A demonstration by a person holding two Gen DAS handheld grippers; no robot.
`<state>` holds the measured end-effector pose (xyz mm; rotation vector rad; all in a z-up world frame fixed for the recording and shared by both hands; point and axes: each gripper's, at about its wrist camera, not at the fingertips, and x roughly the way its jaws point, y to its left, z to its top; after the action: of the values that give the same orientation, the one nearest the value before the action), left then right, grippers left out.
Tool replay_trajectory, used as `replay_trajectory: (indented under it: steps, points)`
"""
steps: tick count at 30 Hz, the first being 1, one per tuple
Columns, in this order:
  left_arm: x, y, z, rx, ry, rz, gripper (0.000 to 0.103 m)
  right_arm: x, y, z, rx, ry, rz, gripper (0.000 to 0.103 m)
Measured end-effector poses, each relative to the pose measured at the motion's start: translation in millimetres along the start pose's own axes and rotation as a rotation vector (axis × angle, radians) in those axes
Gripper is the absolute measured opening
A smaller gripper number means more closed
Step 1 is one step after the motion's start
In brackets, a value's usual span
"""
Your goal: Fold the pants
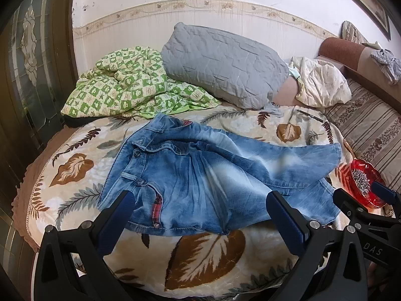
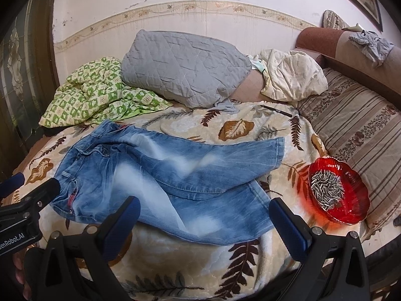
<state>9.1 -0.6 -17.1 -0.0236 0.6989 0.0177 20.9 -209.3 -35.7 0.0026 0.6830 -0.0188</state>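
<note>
I hold two black claws with blue pads over a bed, and both look forward across it. My left claw [image 1: 200,200] has its two fingers spread wide apart with nothing between them; it hangs above the near edge of a pair of faded blue jeans [image 1: 200,173], not touching them that I can tell. My right claw [image 2: 204,209] is just as wide open and empty, hanging over the lower leg of the same jeans. The jeans lie unfolded and rumpled on a cream blanket [image 1: 208,248] printed with large brown leaves and fern fronds. Their waistband, with a metal button [image 1: 136,154] and a strip of red plaid lining at a pocket, points to the left; the two legs run to the right, the farther leg lying partly across the nearer one, with both hems [image 2: 279,150] near the right side of the blanket. Just beyond the hems, on the blanket's right edge, sits a red glass dish [image 2: 351,208] holding striped sunflower seeds [image 2: 327,192]. Behind the jeans a green-and-cream checked quilt [image 1: 125,85] is bunched on the left, a grey quilted pillow [image 1: 225,62] leans beside and partly over it, and a crumpled cream cloth [image 1: 323,85] lies farther right. A dark pen [image 2: 275,109] rests on the blanket near the pillow. A striped brown cushion [image 2: 356,123] runs along the right side, and a pale wall [image 1: 175,7] with a patterned border stands behind.
</note>
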Motion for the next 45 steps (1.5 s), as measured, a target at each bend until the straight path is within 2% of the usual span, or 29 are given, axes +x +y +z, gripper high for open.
replay_trajectory:
  steps: [9,11,13,15,18,19,22,27,30,34,38,41,42,43,44,45]
  points:
    - [16,-4,-1,0.007,0.030,-0.015,0.103,14,-3,-2,0.004,0.031,0.002,0.103]
    - [21,-6,1,0.015,0.040,-0.059,0.103,20,-5,-2,-0.001,0.045,0.005,0.103]
    - [30,-9,5,0.038,0.051,-0.140,0.103,26,-6,-2,-0.029,0.062,0.016,0.103]
    - [44,-17,11,0.104,0.066,-0.203,0.103,34,-15,-3,-0.046,0.073,0.061,0.103]
    - [63,-29,23,0.177,0.064,-0.248,0.103,47,-49,-2,0.000,0.086,0.144,0.103]
    - [71,-33,29,0.194,0.069,-0.263,0.103,57,-67,0,0.032,0.112,0.152,0.103]
    - [101,-48,48,0.241,0.127,-0.374,0.103,80,-109,10,0.105,0.144,0.177,0.103]
    - [135,-96,64,0.383,0.152,-0.457,0.103,110,-167,35,0.169,0.130,0.184,0.103]
    - [147,-127,64,0.468,0.177,-0.532,0.103,127,-175,48,0.139,0.152,0.192,0.103]
    - [170,-156,53,0.613,0.217,-0.529,0.103,152,-183,57,0.165,0.176,0.240,0.103]
    - [199,-164,42,0.660,0.306,-0.518,0.102,183,-187,61,0.191,0.228,0.266,0.082]
    - [220,-167,31,0.684,0.365,-0.507,0.090,201,-187,59,0.207,0.269,0.298,0.072]
    - [225,-169,27,0.700,0.385,-0.515,0.082,206,-187,59,0.210,0.281,0.310,0.064]
    - [229,-170,23,0.712,0.401,-0.543,0.062,212,-186,58,0.213,0.295,0.323,0.058]
    - [231,-171,21,0.715,0.410,-0.565,0.051,216,-186,57,0.213,0.303,0.334,0.040]
    - [232,-173,19,0.717,0.425,-0.587,0.039,218,-184,57,0.210,0.306,0.342,0.030]
